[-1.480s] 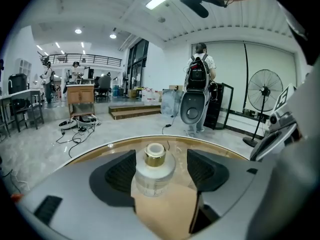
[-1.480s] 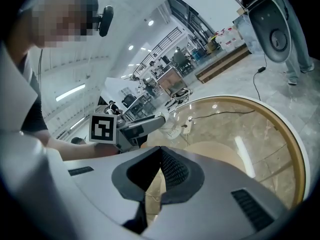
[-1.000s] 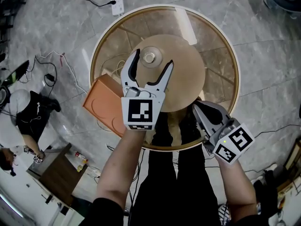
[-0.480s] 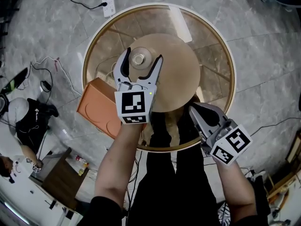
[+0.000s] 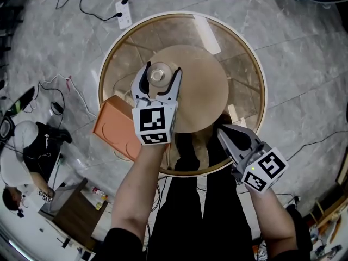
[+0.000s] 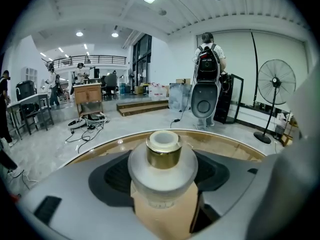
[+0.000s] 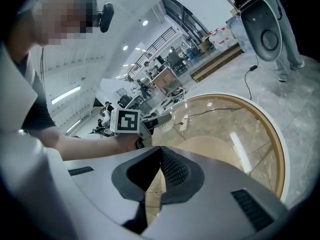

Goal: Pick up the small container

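Note:
The small container (image 5: 157, 75) is a frosted jar with a gold neck and a white cap, standing upright on a round wooden disc (image 5: 204, 91). My left gripper (image 5: 161, 76) reaches over the disc, one jaw on each side of the jar. In the left gripper view the container (image 6: 162, 171) fills the middle between the dark pads. The jaws are closing, with a little gap still showing at each side. My right gripper (image 5: 223, 132) hangs near the table's front rim, and its jaws meet with nothing between them (image 7: 160, 151).
The disc lies on a round glass table with a wooden rim (image 5: 262, 91). An orange box (image 5: 117, 132) sits below the table's left side. A power strip (image 5: 124, 13) and cables lie on the marble floor. A person with a backpack (image 6: 207, 64) and a fan (image 6: 274, 84) stand beyond.
My left gripper has pushed forward, so the container now sits deeper between its jaws, which have narrowed a little. The right gripper has hardly moved.

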A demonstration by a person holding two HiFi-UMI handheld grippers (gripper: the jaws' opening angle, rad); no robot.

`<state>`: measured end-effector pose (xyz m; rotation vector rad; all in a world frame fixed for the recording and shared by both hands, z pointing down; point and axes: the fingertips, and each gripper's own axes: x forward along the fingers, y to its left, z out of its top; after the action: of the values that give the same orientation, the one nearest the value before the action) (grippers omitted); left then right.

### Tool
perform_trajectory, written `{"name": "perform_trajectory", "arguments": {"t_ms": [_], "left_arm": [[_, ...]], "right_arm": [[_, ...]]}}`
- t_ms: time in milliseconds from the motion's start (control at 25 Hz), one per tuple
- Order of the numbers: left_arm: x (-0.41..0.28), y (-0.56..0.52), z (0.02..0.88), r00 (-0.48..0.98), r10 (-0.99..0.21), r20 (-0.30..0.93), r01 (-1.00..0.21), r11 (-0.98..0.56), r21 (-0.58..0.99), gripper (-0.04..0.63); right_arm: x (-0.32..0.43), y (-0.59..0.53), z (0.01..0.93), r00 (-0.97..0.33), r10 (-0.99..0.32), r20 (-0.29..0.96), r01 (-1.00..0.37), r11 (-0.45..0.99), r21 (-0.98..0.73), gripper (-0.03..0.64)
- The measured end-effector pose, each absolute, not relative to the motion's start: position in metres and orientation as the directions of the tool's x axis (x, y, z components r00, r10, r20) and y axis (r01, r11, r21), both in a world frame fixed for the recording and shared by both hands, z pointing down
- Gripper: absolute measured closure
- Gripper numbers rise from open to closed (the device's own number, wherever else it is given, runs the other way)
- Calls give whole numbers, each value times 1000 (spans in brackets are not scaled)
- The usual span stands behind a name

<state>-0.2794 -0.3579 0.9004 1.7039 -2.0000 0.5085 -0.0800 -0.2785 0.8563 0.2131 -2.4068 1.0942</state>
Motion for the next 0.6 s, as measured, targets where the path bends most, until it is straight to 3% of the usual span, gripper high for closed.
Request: {"name": "perform_trajectory", "arguments": {"t_ms": [280, 600], "left_arm": [[-267, -344, 806, -91, -853, 514, -990, 133, 46, 255], [-235, -286, 665, -26, -874, 486, -997, 61, 57, 255]], "right_arm": [[-79, -272, 801, -876, 20, 481, -337, 689, -642, 603], [-77, -257, 668, -862, -68, 503, -378, 748, -546, 603]]}}
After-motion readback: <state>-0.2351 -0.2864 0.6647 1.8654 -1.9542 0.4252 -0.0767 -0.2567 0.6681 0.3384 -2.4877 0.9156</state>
